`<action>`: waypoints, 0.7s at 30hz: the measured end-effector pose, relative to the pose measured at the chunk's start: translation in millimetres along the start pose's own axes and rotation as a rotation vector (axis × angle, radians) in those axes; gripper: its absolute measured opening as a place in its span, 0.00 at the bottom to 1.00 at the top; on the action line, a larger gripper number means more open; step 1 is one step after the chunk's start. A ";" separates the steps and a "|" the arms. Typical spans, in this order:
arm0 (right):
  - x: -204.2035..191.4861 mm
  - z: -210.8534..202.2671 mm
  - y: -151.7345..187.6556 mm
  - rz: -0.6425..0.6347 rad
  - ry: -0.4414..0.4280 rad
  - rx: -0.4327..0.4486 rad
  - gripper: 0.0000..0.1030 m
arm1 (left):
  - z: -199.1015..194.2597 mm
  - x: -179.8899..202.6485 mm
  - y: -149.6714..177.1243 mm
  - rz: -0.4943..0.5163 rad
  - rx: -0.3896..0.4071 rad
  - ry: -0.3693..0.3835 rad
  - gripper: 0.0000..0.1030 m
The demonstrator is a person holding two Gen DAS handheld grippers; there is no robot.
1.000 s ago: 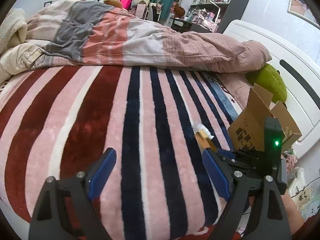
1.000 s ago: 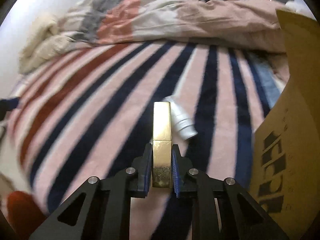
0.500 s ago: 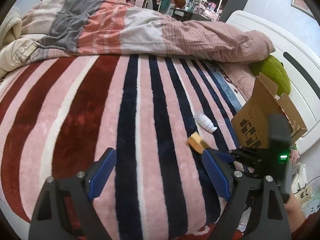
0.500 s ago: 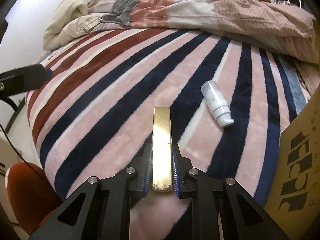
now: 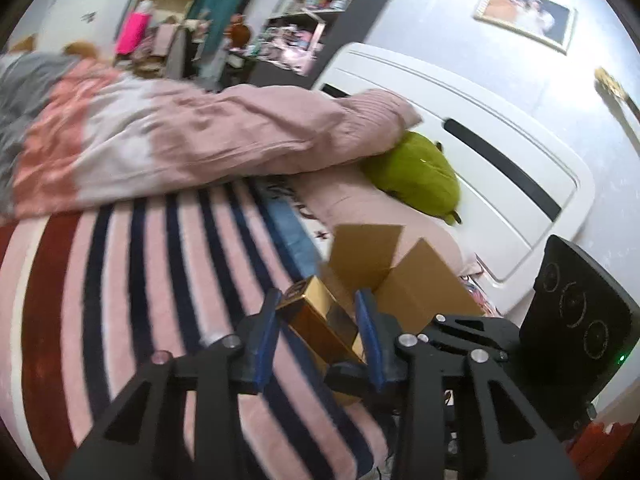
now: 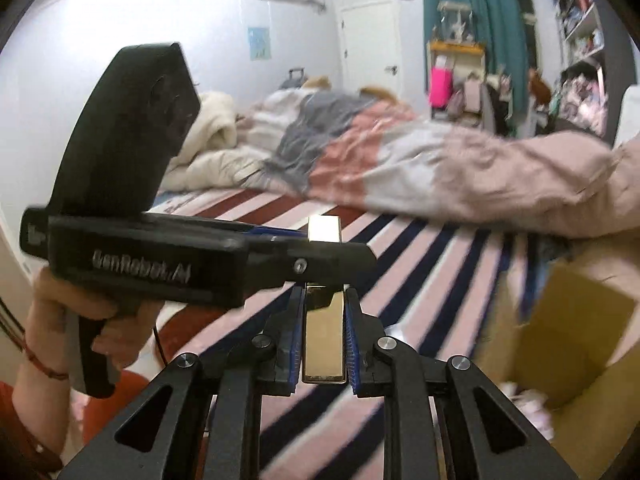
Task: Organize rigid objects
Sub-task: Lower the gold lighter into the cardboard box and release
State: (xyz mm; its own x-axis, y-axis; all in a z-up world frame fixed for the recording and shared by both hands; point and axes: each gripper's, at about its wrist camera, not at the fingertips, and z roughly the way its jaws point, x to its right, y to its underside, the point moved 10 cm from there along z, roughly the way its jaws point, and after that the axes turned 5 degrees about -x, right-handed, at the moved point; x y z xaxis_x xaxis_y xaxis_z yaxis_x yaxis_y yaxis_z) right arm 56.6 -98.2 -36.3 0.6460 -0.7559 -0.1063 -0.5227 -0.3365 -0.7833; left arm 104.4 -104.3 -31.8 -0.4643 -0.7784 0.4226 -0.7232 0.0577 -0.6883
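Gold box (image 6: pixel 323 332) sits lengthwise in the right gripper (image 6: pixel 322 336), whose blue pads are closed flat on its long sides, its free end pointing to 12 o'clock in the right wrist view. The left gripper (image 5: pixel 316 334) reaches in from 9 o'clock across that free end; its jaws have just been closing, and in the left wrist view the gold box lies slanted between the blue pads, running from 10 o'clock down to 4 o'clock. Whether those pads already press on it I cannot tell. Both grippers are at the box, high above the striped blanket (image 5: pixel 132 280). The cardboard box (image 6: pixel 560 340) lies at 3 o'clock, well below.
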 end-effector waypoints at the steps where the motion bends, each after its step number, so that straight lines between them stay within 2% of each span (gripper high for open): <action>1: 4.8 -4.7 0.7 0.010 0.007 0.005 0.13 | 7.2 9.3 -4.6 0.022 -0.010 0.001 0.31; 5: 46.8 -26.6 7.8 0.077 0.041 0.017 0.13 | 44.4 48.5 -18.7 0.102 -0.072 0.004 0.31; 9: 90.9 -38.7 22.7 0.137 0.105 -0.002 0.13 | 90.3 71.4 -22.3 0.124 -0.152 0.009 0.31; 14: 130.1 -38.8 48.5 0.200 0.167 -0.082 0.13 | 135.7 86.1 -12.7 0.163 -0.265 -0.004 0.31; 17: 142.0 -35.4 62.9 0.215 0.183 -0.130 0.13 | 146.8 85.6 -5.5 0.164 -0.303 -0.020 0.31; 18: 144.6 -33.9 66.5 0.226 0.179 -0.144 0.13 | 147.2 86.0 -4.2 0.167 -0.306 -0.026 0.32; 20: 148.6 -32.8 69.6 0.251 0.161 -0.157 0.13 | 147.5 86.3 -3.3 0.179 -0.299 -0.046 0.41; 21: 148.3 -33.6 70.4 0.257 0.157 -0.162 0.13 | 146.1 86.0 -4.4 0.184 -0.287 -0.052 0.51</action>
State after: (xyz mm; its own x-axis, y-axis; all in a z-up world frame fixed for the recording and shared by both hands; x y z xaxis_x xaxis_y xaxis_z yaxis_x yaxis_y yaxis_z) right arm 96.9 -252.8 -86.7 0.3947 -0.9007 -0.1816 -0.7469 -0.1994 -0.6343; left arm 142.3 -262.8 -78.6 -0.5788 -0.7689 0.2716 -0.7476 0.3673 -0.5533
